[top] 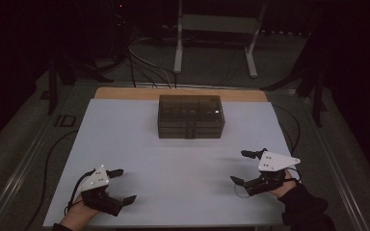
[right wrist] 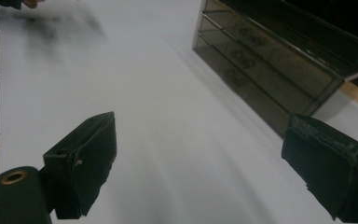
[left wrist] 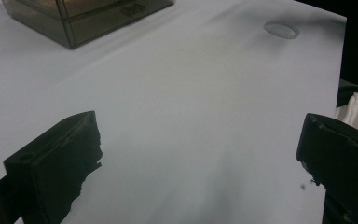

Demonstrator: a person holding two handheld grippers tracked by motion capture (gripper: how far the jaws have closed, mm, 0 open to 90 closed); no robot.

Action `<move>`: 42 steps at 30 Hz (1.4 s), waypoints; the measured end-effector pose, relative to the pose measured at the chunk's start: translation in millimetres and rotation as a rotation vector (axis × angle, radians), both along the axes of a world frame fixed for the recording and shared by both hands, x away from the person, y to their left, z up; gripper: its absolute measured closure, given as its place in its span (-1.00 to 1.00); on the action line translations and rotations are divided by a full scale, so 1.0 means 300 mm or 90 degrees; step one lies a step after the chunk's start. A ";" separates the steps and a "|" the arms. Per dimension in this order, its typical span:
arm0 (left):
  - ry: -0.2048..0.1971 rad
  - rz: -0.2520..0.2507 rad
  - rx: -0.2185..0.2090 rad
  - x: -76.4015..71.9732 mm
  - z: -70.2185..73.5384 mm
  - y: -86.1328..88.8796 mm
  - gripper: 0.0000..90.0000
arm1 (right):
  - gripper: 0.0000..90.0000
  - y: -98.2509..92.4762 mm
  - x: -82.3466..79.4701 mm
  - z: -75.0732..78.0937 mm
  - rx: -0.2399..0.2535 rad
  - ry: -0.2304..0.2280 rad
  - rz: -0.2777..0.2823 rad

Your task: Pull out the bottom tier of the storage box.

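- The smoky clear drawer box [top: 191,117] sits toward the far edge of the table [top: 125,144], midway between its left and right edges, drawer fronts facing us. We judge it is placed so that either tool can come at the drawers head on.
- All drawers look closed, and nothing touches the box.
- A small clear round lid [left wrist: 281,30] lies flat on the table near its right edge, close to our right tool.
- Our left tool [top: 124,186] rests near the near-left corner, jaws spread wide and holding nothing.
- Our right tool [top: 244,167] rests near the near-right corner, jaws likewise apart and empty.
- Between the tools and the box the white surface lies bare, so we have open room to move forward; we judge the near edge, just behind our hands, is the only tight margin.
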State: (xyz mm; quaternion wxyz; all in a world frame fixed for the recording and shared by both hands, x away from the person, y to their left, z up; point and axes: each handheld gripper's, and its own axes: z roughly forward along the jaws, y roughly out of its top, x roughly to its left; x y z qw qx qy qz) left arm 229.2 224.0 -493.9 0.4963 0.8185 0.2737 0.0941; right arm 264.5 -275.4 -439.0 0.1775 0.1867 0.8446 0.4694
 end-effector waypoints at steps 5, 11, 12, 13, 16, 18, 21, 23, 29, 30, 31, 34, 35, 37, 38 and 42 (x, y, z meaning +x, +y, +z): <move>-0.001 -0.001 0.000 -0.001 0.001 0.000 -1.00 | -0.77 0.026 0.023 0.015 -0.009 -0.011 0.007; -0.002 0.000 -0.003 -0.001 0.002 0.001 -1.00 | -0.77 0.058 0.048 0.030 -0.018 -0.026 0.020; -0.002 0.000 -0.003 -0.001 0.002 0.001 -1.00 | -0.77 0.062 0.053 0.032 -0.019 -0.029 0.021; -0.002 0.000 -0.003 -0.001 0.002 0.001 -1.00 | -0.77 0.062 0.053 0.032 -0.019 -0.029 0.021; -0.002 -0.001 -0.001 -0.002 0.001 0.000 -1.00 | -0.77 0.077 0.068 0.037 -0.023 -0.036 0.025; -0.002 0.000 -0.003 -0.001 0.002 0.000 -1.00 | -0.76 0.086 0.076 0.039 -0.025 -0.038 0.027; -0.002 -0.001 -0.002 -0.002 0.002 0.000 -1.00 | -0.76 0.096 0.082 0.040 -0.026 -0.040 0.031; -0.001 0.000 -0.004 -0.001 0.002 0.000 -1.00 | -0.76 0.112 0.094 0.043 -0.031 -0.044 0.036; -0.002 -0.002 -0.004 -0.001 0.002 0.000 -1.00 | -0.76 0.144 0.120 0.040 -0.042 -0.052 0.042; -0.002 -0.003 -0.002 -0.002 0.002 0.000 -1.00 | -0.76 0.149 0.123 0.039 -0.043 -0.051 0.043; -0.002 -0.003 -0.002 -0.002 0.002 0.000 -1.00 | -0.76 0.149 0.123 0.039 -0.043 -0.051 0.043; -0.001 -0.002 -0.004 -0.001 0.002 0.000 -1.00 | -0.76 0.180 0.138 0.028 -0.055 -0.058 0.050; -0.002 -0.003 -0.003 -0.001 0.002 0.000 -1.00 | -0.76 0.186 0.141 0.026 -0.056 -0.059 0.052; 0.000 -0.004 -0.002 -0.002 0.001 0.000 -1.00 | -0.76 0.200 0.148 0.022 -0.058 -0.060 0.054; 0.000 -0.004 -0.002 -0.001 0.000 0.000 -1.00 | -0.76 0.207 0.151 0.020 -0.061 -0.062 0.057; -0.001 -0.005 -0.001 -0.002 0.001 -0.001 -1.00 | -0.75 0.231 0.166 0.013 -0.070 -0.063 0.058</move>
